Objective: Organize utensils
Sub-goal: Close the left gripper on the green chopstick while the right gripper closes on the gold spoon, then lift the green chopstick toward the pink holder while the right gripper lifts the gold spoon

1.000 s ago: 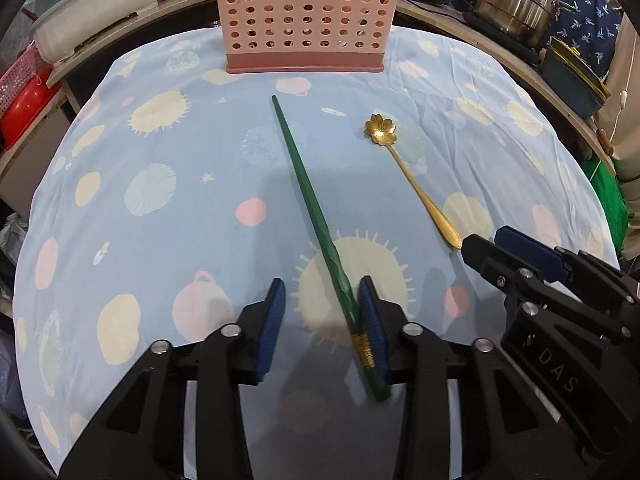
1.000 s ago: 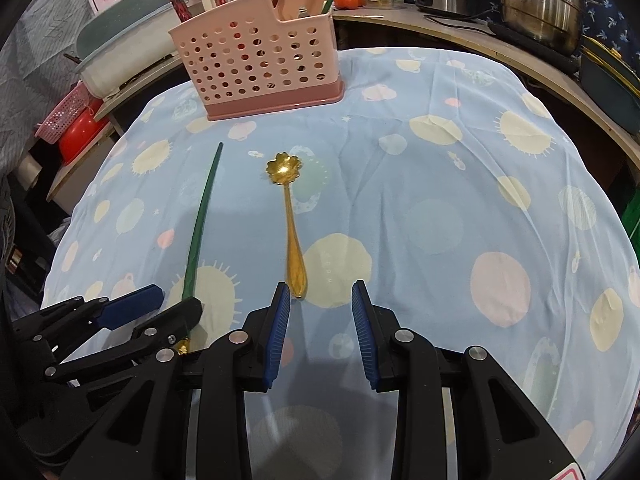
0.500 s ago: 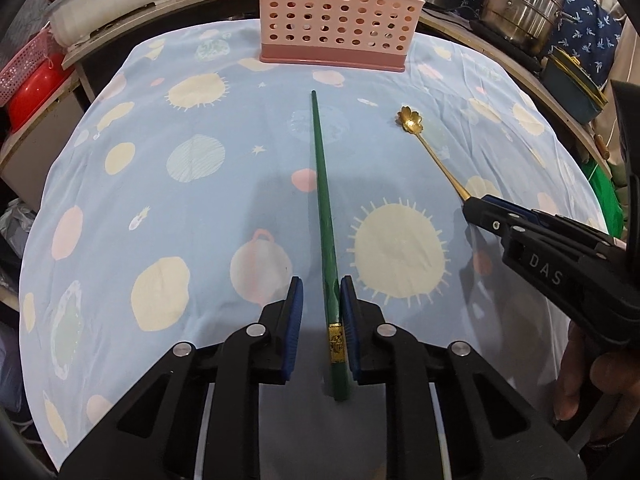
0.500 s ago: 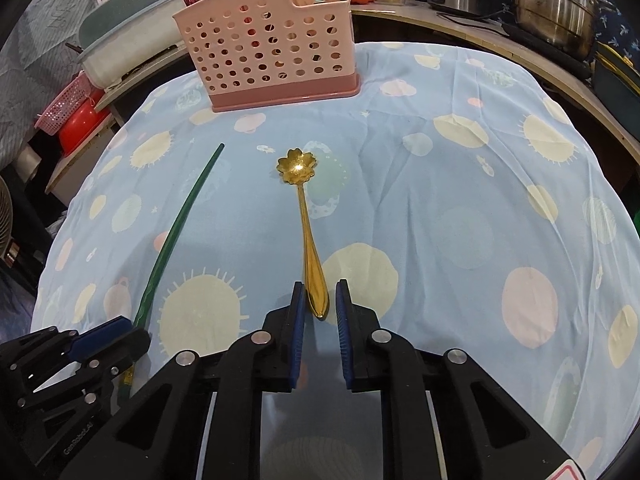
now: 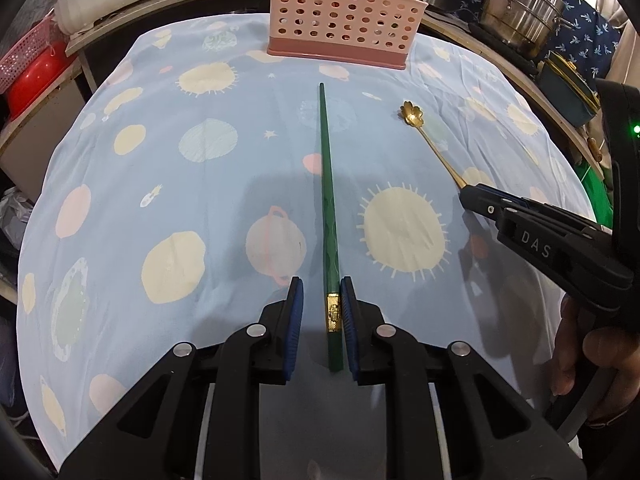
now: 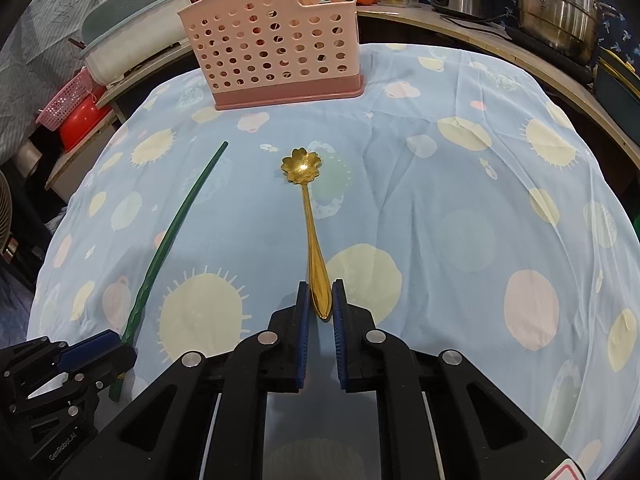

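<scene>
Pick-up step, both hands. Left gripper jaws just narrowed around green chopstick butt; right pad touching, left pad seemingly short. Right gripper clamped on gold spoon handle tip, jaws just closed. Both flat on tablecloth. Next: lift, carry to pink basket at 12 o'clock.

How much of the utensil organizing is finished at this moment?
Done: some utensils already stand in the pink holder. In hand: the left gripper brackets the green chopstick; the right gripper pinches the gold spoon. Left: both lie on the cloth, unlifted.
</scene>
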